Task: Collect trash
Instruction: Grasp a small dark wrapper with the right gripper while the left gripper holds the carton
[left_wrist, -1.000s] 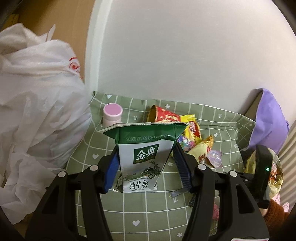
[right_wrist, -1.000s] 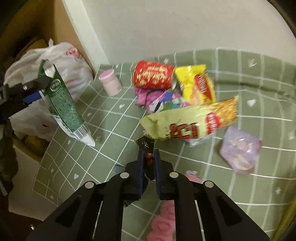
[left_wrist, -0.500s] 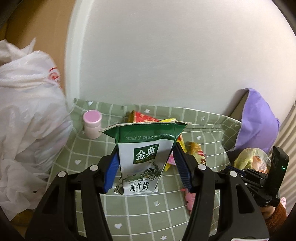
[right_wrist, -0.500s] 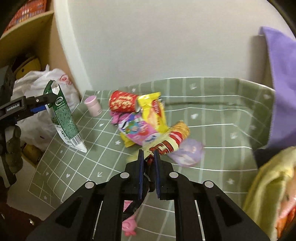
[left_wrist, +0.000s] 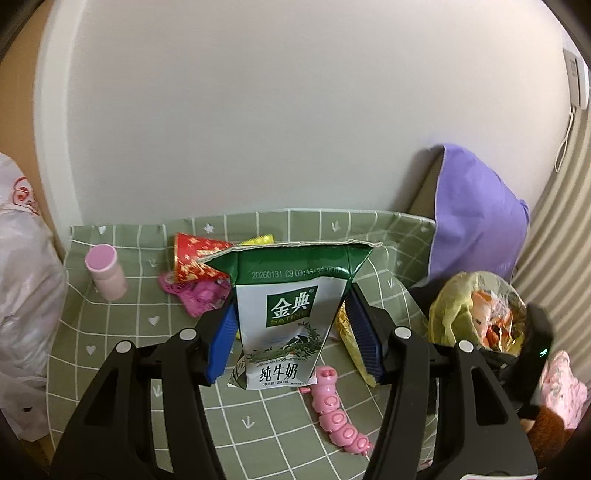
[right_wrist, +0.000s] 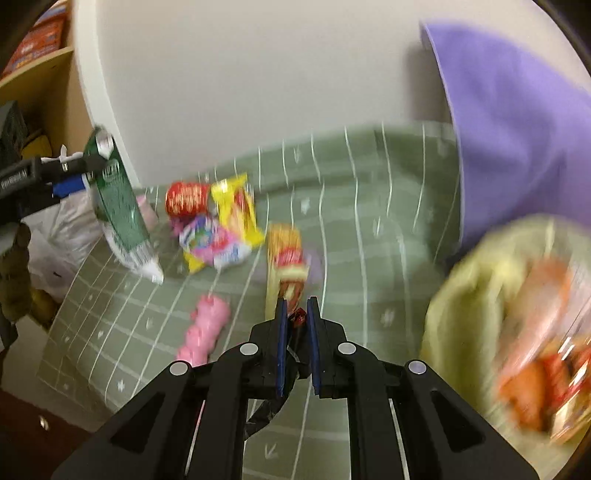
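My left gripper (left_wrist: 291, 325) is shut on a green and white milk carton (left_wrist: 288, 317) and holds it upright above the green checked cloth (left_wrist: 122, 332). The carton also shows at the left of the right wrist view (right_wrist: 118, 214). My right gripper (right_wrist: 295, 321) is shut on a small dark red wrapper (right_wrist: 298, 318), raised above the cloth. A yellowish trash bag (right_wrist: 517, 314) full of wrappers is at the right, blurred; it also shows in the left wrist view (left_wrist: 476, 310).
On the cloth lie a red can (right_wrist: 186, 197), yellow snack packets (right_wrist: 236, 210), a long snack packet (right_wrist: 286, 258), a pink toy (left_wrist: 336, 410) and a pink bottle (left_wrist: 105, 271). A purple pillow (left_wrist: 476, 221) leans at the right. A white plastic bag (left_wrist: 26, 280) is at the left.
Both grippers have swung to the right with their loads. The trash bag has come into the right wrist view. The right wrist view is now motion-blurred.
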